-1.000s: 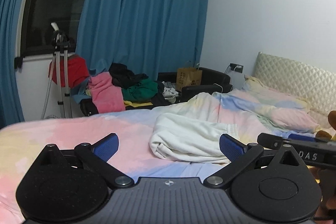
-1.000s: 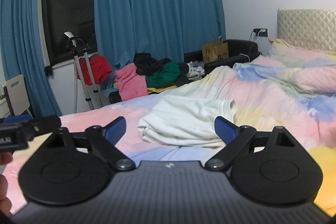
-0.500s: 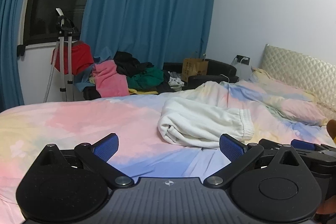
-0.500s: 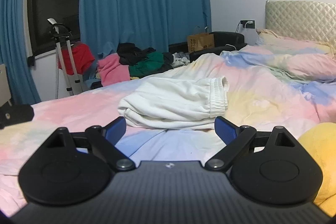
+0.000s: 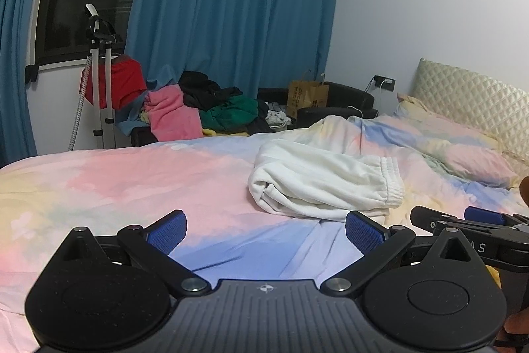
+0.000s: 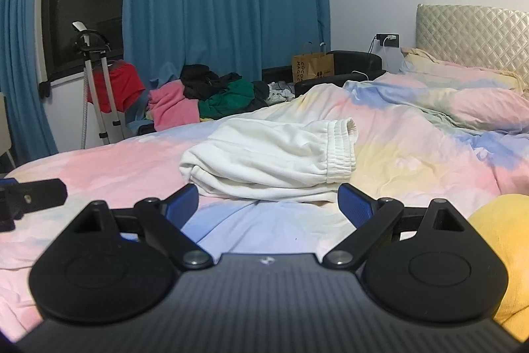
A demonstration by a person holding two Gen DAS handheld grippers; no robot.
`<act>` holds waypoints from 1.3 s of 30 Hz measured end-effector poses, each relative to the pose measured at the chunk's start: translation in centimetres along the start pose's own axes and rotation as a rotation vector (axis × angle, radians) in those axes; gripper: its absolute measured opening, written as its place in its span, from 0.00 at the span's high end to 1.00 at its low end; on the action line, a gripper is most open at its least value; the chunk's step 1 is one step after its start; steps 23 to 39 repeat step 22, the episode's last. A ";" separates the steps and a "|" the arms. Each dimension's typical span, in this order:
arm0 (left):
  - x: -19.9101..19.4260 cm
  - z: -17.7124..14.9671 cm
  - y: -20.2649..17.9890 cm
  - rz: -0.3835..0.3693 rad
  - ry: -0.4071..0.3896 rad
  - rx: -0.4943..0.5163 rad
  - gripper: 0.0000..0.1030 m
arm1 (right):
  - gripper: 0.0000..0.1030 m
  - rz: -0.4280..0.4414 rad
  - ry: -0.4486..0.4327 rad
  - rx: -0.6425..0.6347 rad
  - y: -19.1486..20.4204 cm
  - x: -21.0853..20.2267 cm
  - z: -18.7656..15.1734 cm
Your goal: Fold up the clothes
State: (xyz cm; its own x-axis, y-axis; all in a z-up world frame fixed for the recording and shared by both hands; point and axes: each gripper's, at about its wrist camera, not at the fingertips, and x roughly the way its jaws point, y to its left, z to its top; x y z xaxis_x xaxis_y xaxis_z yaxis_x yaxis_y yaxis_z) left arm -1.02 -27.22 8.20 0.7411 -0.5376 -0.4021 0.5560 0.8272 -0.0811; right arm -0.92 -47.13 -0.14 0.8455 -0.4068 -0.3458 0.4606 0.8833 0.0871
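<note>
Since a second ago both views have dropped closer to the pastel bedspread [image 5: 109, 177], and the white folded garment [image 5: 324, 184] looms larger ahead. The left gripper [image 5: 266, 229] hovers low over the bed, tipped slightly down, jaws spread wide and empty, the garment at its 1 o'clock. The right gripper [image 6: 267, 202] sits alongside, equally low, jaws released wide with nothing between them, the garment [image 6: 274, 157] just beyond at 12 o'clock. A yellow cushion [image 6: 502, 234] lies at its 3 o'clock.
</note>
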 end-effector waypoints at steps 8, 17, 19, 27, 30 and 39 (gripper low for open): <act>-0.5 -0.1 -0.2 -0.001 -0.003 0.008 0.00 | 0.10 -0.006 -0.001 -0.006 0.2 -0.2 0.0; -1.2 0.0 -0.1 -0.002 -0.010 0.012 0.00 | 0.10 -0.016 0.004 0.000 0.2 -0.1 0.1; -1.2 0.0 0.0 -0.003 -0.009 0.012 0.00 | 0.10 -0.019 0.004 -0.001 0.2 -0.1 0.1; -1.1 -0.1 -0.2 0.003 -0.009 0.014 0.00 | 0.10 -0.019 0.002 -0.002 0.2 -0.2 0.0; -1.1 -0.1 -0.2 0.003 -0.009 0.014 0.00 | 0.10 -0.019 0.002 -0.002 0.2 -0.2 0.0; -1.1 -0.1 -0.2 0.003 -0.009 0.014 0.00 | 0.10 -0.019 0.002 -0.002 0.2 -0.2 0.0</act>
